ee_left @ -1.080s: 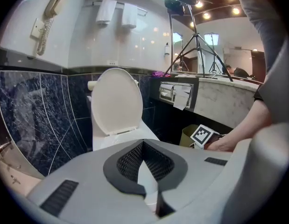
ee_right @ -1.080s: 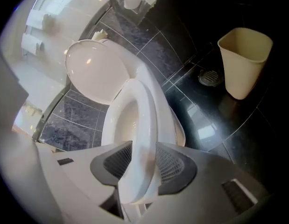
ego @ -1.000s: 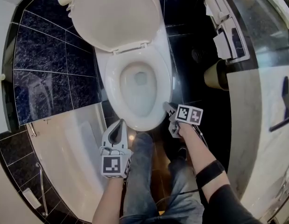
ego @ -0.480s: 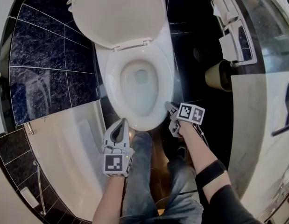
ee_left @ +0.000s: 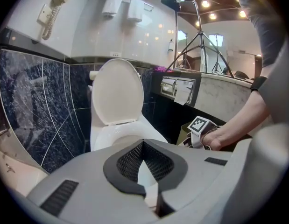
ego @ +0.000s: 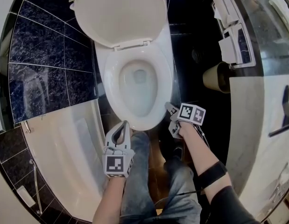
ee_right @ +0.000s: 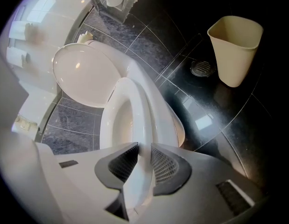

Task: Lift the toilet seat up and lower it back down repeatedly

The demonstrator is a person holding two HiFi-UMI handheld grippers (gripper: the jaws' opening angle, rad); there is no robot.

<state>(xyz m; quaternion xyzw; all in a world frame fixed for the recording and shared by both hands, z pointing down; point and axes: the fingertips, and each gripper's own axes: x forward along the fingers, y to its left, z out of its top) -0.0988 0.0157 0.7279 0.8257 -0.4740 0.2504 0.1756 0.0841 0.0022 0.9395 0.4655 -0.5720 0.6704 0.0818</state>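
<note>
Nearest you, your left gripper [ego: 125, 125] hangs shut and empty in front of the bowl. Your right gripper [ego: 168, 107] has just been closing, and its pads now pinch the front right rim of the seat [ego: 163, 78], which lies flat on the bowl. The lid [ego: 121, 13] behind stands up. You look ready to lift.

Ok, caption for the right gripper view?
Right gripper, jaws just closing, grips the lowered toilet seat rim; lid up, bin beyond.
</note>
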